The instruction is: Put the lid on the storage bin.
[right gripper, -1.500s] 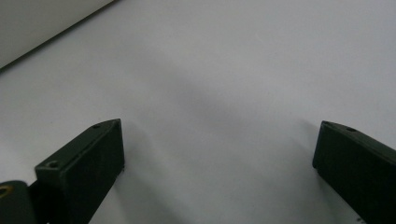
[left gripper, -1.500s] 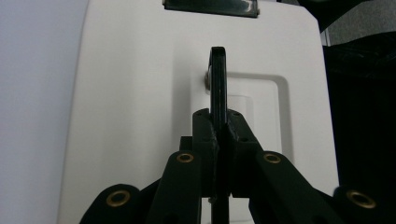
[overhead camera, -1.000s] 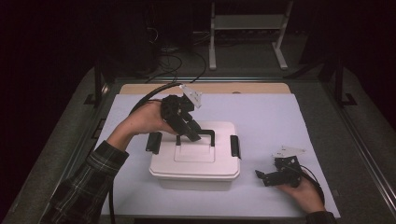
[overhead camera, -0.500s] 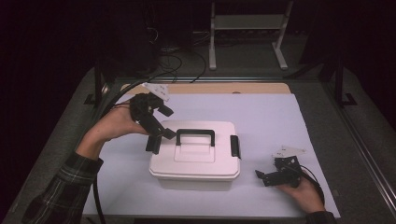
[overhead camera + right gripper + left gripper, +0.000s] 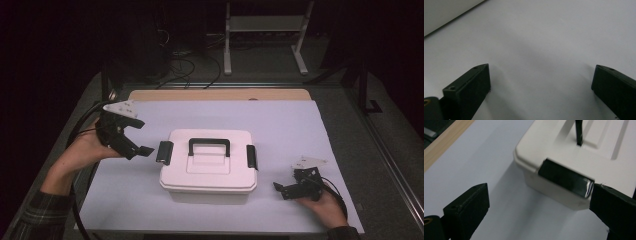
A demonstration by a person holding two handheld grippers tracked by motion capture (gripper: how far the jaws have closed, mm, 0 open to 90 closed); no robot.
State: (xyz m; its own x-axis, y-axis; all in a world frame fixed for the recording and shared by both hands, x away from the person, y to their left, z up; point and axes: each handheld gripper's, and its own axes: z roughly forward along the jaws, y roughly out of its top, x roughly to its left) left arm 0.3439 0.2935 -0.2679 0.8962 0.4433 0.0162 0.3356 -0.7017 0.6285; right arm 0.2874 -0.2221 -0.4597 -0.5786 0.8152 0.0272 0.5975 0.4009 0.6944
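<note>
A white lidded box [image 5: 207, 172] with a black handle [image 5: 209, 146] sits mid-table on the pale sheet. A black latch is on each end of it. My left gripper [image 5: 141, 136] hovers just left of the box, pointing at the left latch [image 5: 164, 152]. Its jaws have just been opening and stand wide, with nothing between them. In the left gripper view the latch [image 5: 565, 178] lies ahead, close to the right jaw of the gripper [image 5: 539, 190]. My right gripper [image 5: 280, 191] rests open on the sheet to the right of the box, and in its own view the gripper [image 5: 541, 72] faces bare sheet.
The pale sheet [image 5: 300, 130] covers most of the table, with a wooden strip [image 5: 220, 94] along its far edge. Dark rails run down both table sides. A white metal stand [image 5: 262, 35] and cables lie on the floor beyond.
My left gripper left the handle on top of the box, swung left off the lid and opened its jaws. The right hand kept still.
</note>
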